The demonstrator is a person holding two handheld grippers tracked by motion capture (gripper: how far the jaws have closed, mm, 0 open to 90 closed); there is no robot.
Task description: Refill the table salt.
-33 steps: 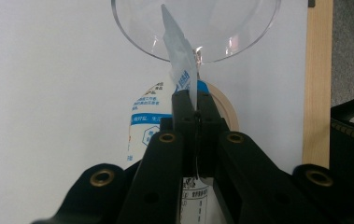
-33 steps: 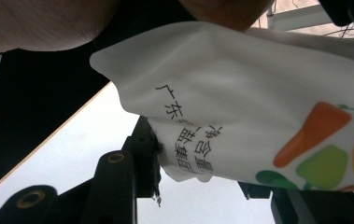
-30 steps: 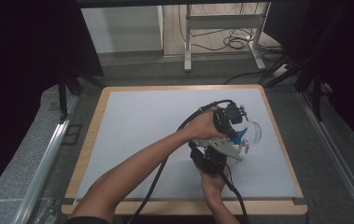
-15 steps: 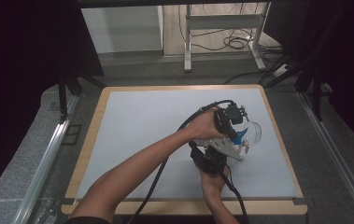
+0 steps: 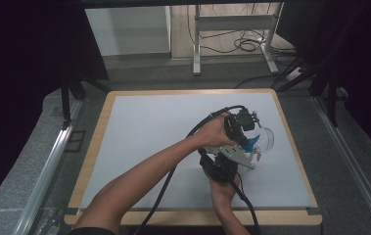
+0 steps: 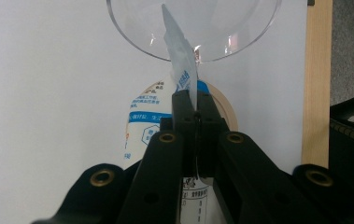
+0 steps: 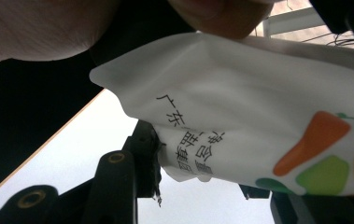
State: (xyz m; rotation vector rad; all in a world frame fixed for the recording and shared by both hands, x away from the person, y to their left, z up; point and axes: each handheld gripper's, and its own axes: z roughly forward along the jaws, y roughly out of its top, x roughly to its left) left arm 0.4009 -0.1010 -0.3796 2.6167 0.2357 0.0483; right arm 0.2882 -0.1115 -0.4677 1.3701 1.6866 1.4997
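The white printed pouch (image 7: 258, 112) hangs above the white table (image 5: 149, 132), just off its right-hand part, caught between the two tools. In the left gripper view its thin blue-and-white edge (image 6: 184, 74) runs up out of the left tool (image 6: 196, 109), whose black jaws are clenched tight on it, and leans toward the clear plastic bowl (image 6: 132, 37) that stands on the table just beyond. In the right gripper view the right tool (image 7: 202, 170) grasps the pouch's lower corner, one jaw pressing on the printed side, the jaws partly apart around it. From the high view the left tool (image 5: 245, 128) lies over the bowl's near side, with the right tool (image 5: 232, 164) just below it.
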